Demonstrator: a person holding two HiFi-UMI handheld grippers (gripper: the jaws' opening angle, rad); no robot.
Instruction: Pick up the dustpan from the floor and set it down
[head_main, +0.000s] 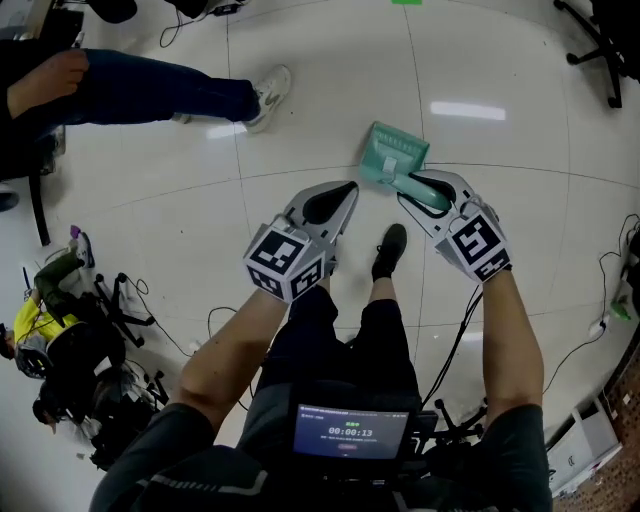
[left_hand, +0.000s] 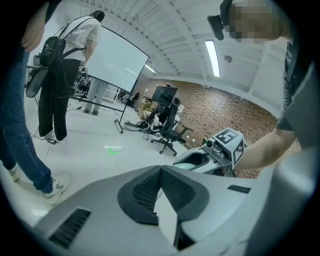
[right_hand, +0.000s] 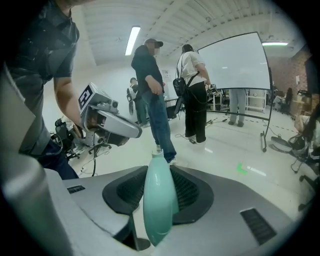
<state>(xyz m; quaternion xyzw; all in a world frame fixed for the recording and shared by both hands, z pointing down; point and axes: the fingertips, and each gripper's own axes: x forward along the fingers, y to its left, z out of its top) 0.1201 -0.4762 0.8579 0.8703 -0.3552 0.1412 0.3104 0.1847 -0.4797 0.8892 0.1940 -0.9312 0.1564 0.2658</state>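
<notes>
The teal dustpan (head_main: 393, 152) lies low over the white floor ahead of me, pan end pointing away. I cannot tell whether it touches the floor. My right gripper (head_main: 425, 192) is shut on its handle (right_hand: 158, 200), which stands up between the dark pads (right_hand: 192, 192) in the right gripper view. My left gripper (head_main: 340, 198) hovers just left of the dustpan, jaws together with nothing between them. The left gripper view shows its pads (left_hand: 145, 190) meeting, with the right gripper (left_hand: 215, 155) and a strip of teal beyond.
A seated person's leg and white sneaker (head_main: 270, 92) reach in from the left. My own black shoe (head_main: 390, 250) is under the grippers. Cables and gear (head_main: 70, 330) lie at left, a chair base (head_main: 600, 40) at top right. People (right_hand: 155, 100) and a whiteboard (right_hand: 235, 62) stand farther off.
</notes>
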